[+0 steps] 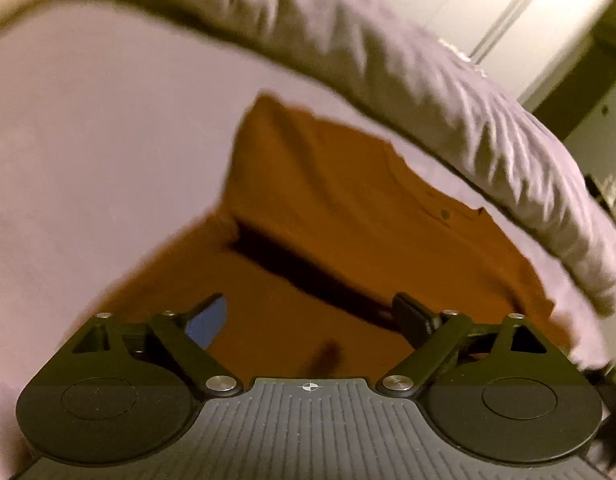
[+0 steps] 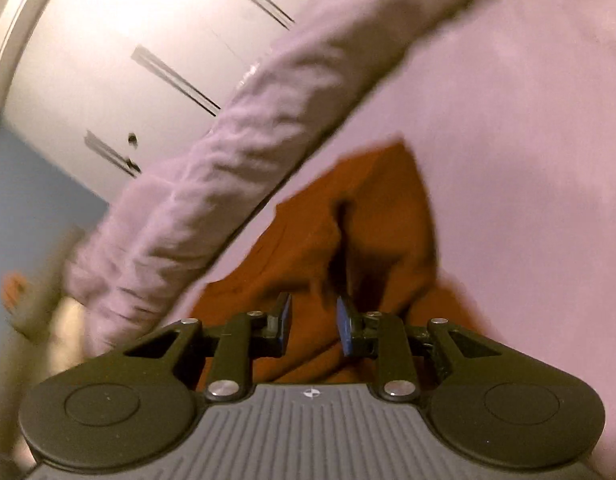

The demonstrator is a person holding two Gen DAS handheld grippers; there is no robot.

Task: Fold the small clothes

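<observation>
An orange-brown small shirt (image 1: 348, 208) with a button lies on a pale lilac bed sheet (image 1: 88, 140), partly folded, with a dark crease across it. My left gripper (image 1: 312, 316) is open wide just above the shirt's near part, holding nothing. In the right wrist view the same shirt (image 2: 348, 216) lies bunched with a raised fold. My right gripper (image 2: 314, 320) is partly open with a narrow gap between its blue pads (image 2: 344, 320), low over the shirt's near edge; no cloth shows between the pads.
A rumpled lilac duvet roll (image 1: 428, 80) lies along the far side of the shirt, also in the right wrist view (image 2: 228, 152). White wardrobe doors (image 2: 128, 40) stand beyond the bed. The images are motion-blurred.
</observation>
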